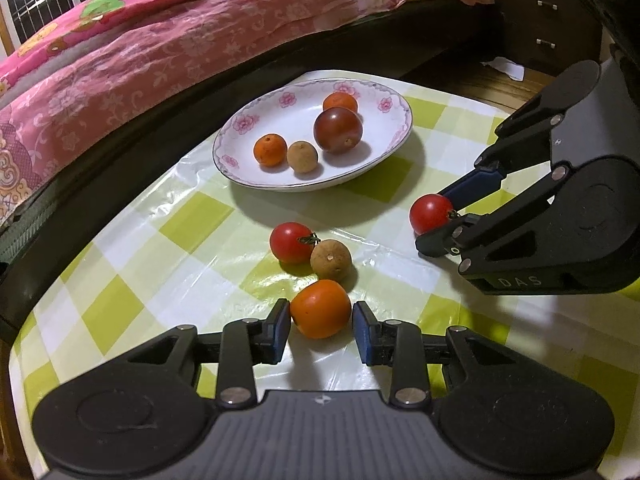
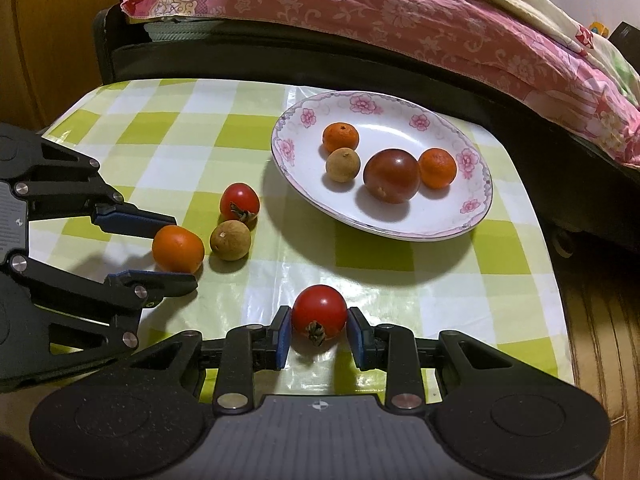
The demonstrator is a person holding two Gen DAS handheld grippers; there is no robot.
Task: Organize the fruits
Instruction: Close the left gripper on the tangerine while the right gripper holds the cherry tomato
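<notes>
My left gripper (image 1: pixel 320 320) is shut on an orange tomato (image 1: pixel 320 309) that rests on the checked tablecloth; the right wrist view shows its fingers (image 2: pixel 132 220) pressing that tomato (image 2: pixel 178 249) from both sides. My right gripper (image 2: pixel 319 330) is shut on a red tomato (image 2: pixel 319 310), also down on the cloth, and appears at the right of the left wrist view (image 1: pixel 430 220). Between the two grippers lie another red tomato (image 1: pixel 291 242) and a brown longan (image 1: pixel 331 260), touching each other. The floral plate (image 1: pixel 280 120) behind holds two small oranges, a longan and a dark tomato (image 1: pixel 338 129).
A bed with a pink quilt (image 1: pixel 160 40) and a dark frame runs along the table's far side. Dark drawers (image 1: pixel 548 24) stand at the back right. The table's right edge (image 2: pixel 560 300) drops to a wooden floor.
</notes>
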